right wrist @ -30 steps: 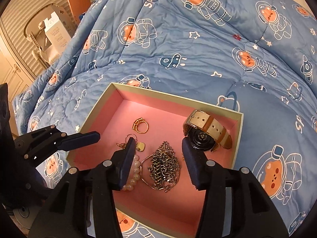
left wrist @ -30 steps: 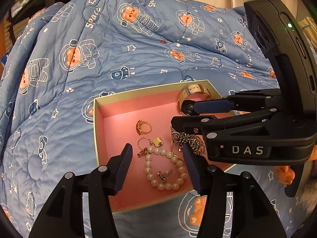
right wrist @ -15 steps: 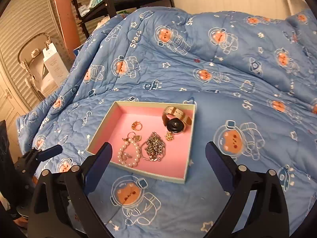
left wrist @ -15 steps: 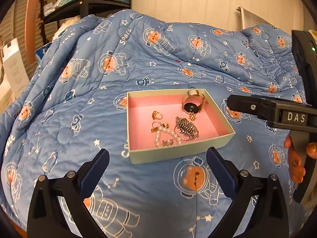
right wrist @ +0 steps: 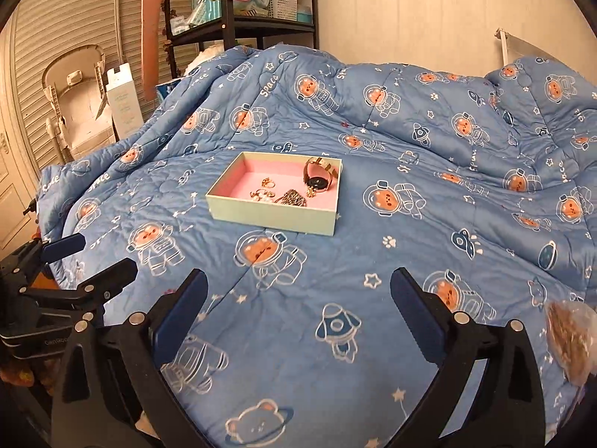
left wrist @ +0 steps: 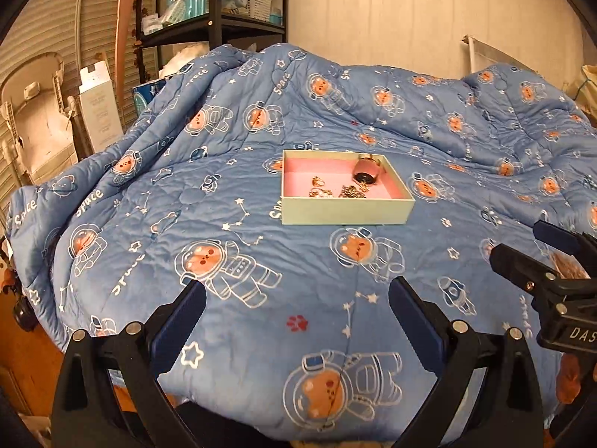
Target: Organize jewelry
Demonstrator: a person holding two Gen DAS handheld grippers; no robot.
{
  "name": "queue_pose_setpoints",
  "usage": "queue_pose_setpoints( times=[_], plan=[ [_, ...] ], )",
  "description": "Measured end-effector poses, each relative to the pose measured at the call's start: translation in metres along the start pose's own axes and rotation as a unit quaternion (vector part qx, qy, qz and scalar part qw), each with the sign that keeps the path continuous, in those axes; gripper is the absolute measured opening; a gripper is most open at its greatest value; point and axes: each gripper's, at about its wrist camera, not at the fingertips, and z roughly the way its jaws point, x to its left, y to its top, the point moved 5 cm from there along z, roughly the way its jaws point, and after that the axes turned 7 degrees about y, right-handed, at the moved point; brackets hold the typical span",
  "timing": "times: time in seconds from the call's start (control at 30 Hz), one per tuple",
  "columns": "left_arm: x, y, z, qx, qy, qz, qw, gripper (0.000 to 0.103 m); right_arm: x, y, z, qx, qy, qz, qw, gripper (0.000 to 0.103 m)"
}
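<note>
Pearl bracelet [right wrist: 265, 197] shows only from right.

"Space" repeats across the blue quilt [left wrist: 231, 231]; "DAS" marks the right hand-held gripper [left wrist: 559, 261].

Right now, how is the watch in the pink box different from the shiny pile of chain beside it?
The tan-strapped watch with the round black face stands up on its edge near the far corner of the pale green box with the pink inside; the gold-coloured metal chain lies low in a heap. The watch is one solid loop; the chain is a loose tangle. Both rest inside the box, and neither is held.
</note>
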Motion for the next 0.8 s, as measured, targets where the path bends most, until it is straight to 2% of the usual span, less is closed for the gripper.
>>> queue_pose_setpoints(
  times=[0.17,0.3,0.4,0.5,0.67,0.8],
  plan=[
    [0.001,-0.020,-0.051,-0.022,0.004,-0.002,0.9998,0.096,0.010,-0.021,-0.050,-0.010,-0.019,0.006,1.000,0.097],
    [-0.004,-0.037,-0.083,-0.010,0.001,-0.007,0.9999,0.096,0.017,-0.035,-0.084,-0.011,-0.016,0.000,1.000,0.097],
    [-0.007,-0.042,-0.105,-0.021,0.012,-0.003,0.9997,0.096,0.019,-0.043,-0.107,-0.012,-0.024,-0.003,1.000,0.097],
    [-0.005,-0.042,-0.118,-0.023,0.024,-0.015,0.9993,0.096,0.023,-0.051,-0.126,-0.011,-0.012,0.006,1.000,0.097],
    [-0.003,-0.050,-0.133,-0.022,0.034,-0.032,0.9987,0.096,0.027,-0.060,-0.145,-0.023,-0.017,0.011,1.000,0.097],
    [-0.007,-0.056,-0.143,-0.029,0.034,-0.027,0.9987,0.096,0.032,-0.061,-0.154,-0.035,-0.024,0.000,0.999,0.097]
  ],
)
